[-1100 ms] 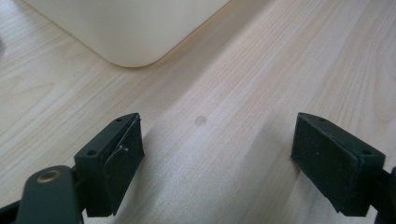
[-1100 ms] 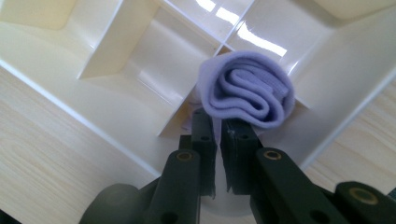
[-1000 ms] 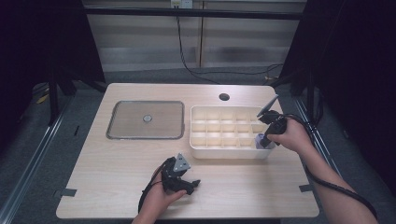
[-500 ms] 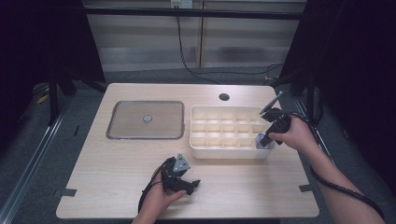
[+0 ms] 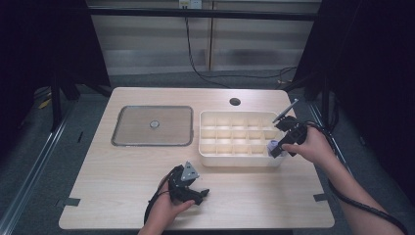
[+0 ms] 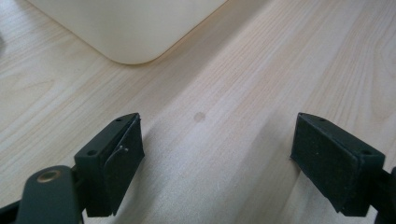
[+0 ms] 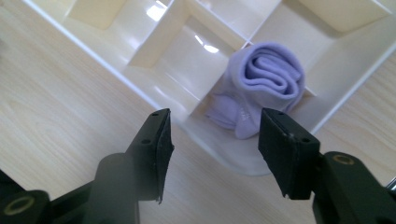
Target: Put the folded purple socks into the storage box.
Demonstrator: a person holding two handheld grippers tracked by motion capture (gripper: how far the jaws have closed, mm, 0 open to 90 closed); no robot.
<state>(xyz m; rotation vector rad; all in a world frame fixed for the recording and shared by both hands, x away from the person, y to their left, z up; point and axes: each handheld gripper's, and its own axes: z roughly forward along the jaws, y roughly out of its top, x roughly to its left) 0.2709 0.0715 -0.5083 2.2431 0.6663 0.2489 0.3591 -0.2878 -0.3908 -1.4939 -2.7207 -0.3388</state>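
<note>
Overhead first: I see my right gripper (image 5: 277, 148) poised at the near right corner of the cream compartment tray (image 5: 215, 157), where a bit of lilac shows in the corner cell. My left gripper (image 5: 195, 192) rests low over the wooden table (image 5: 98, 186), near the front edge and well apart from the tray. A shallow grey-rimmed tray (image 5: 117, 142) lies to the left of the compartment tray, holding a small round piece at its centre.

From the left gripper view, the left gripper (image 6: 215, 163) has its jaws spread wide over bare wood, nothing between them, with a rounded corner of the compartment tray (image 6: 135, 42) beyond.

From the right gripper view, the right gripper (image 7: 215, 140) has just been opening; its pads stand apart and grip nothing. The rolled lilac sock (image 7: 261, 88) sits in the corner cell of the compartment tray (image 7: 116, 70) (curled end up, leaning on the cell walls), just beyond the jaws and clear of both pads.
</note>
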